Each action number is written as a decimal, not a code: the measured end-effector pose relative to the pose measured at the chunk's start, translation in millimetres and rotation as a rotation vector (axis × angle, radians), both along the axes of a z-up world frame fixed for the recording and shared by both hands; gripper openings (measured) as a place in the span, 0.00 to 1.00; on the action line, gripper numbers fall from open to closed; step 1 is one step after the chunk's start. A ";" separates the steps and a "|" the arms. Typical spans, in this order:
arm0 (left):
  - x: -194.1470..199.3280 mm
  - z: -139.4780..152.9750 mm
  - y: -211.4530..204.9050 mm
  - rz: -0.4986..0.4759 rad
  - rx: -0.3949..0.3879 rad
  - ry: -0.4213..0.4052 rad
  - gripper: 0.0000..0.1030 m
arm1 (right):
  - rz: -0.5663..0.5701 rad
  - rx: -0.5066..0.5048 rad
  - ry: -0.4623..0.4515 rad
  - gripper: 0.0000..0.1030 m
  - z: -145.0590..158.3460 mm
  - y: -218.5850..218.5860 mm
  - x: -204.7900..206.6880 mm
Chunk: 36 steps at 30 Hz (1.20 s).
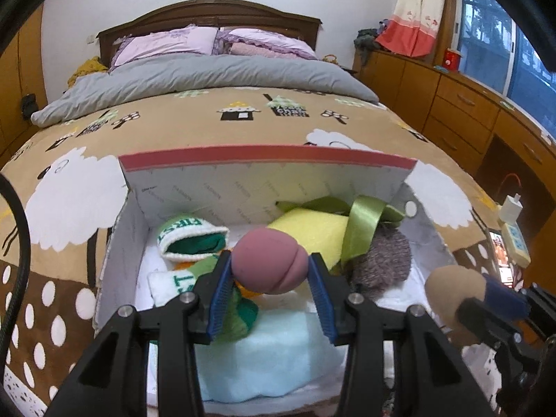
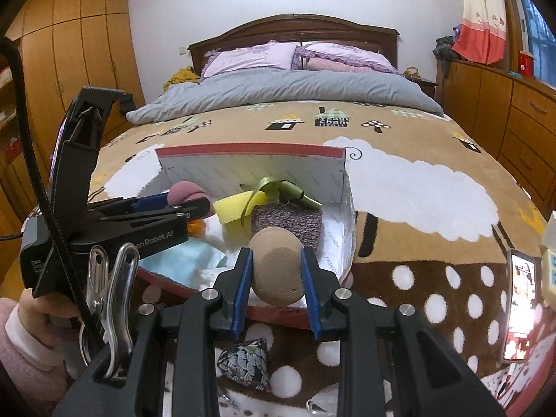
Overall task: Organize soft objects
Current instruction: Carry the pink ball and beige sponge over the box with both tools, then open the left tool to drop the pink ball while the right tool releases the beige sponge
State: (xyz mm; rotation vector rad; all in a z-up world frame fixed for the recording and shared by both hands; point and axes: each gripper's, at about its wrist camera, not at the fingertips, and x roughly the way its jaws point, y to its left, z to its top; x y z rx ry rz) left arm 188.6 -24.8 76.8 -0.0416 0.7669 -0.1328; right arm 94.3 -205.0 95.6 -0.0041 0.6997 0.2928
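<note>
- The left gripper (image 1: 269, 271) is clamped on a dusty-pink sponge (image 1: 269, 260), rounded, matte, with one crease on its side; it hangs above the middle of the box (image 1: 267, 163).
- The right gripper (image 2: 276, 271) is clamped on a tan sponge (image 2: 276, 266), egg-shaped with a flat front face, over the near rim of the box.
- Inside the box lie a yellow sponge (image 1: 305, 229), a green ribbon (image 1: 361, 226), a grey knitted piece (image 1: 382, 260), a pale blue cloth (image 1: 278, 358) and a white-green sock (image 1: 191, 236).
- The grippers hide part of the box floor; something orange under the pink sponge I cannot identify.
- The far wall of the box stands up high; the near rim is low.
- In front of the box, on the blanket (image 2: 434, 208), lies a small patterned pouch (image 2: 245, 361).
</note>
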 end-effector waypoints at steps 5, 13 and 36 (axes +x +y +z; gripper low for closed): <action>0.7 -6.3 -3.6 -0.004 0.019 0.005 0.45 | -0.012 0.004 0.027 0.28 -9.5 -3.5 7.8; 0.2 -9.3 -5.1 -0.006 0.023 0.010 0.45 | -0.017 0.009 0.046 0.29 -18.2 -5.7 11.1; -0.9 -5.2 -4.6 -0.003 0.017 0.014 0.52 | -0.016 0.010 0.047 0.30 -16.6 -5.2 9.9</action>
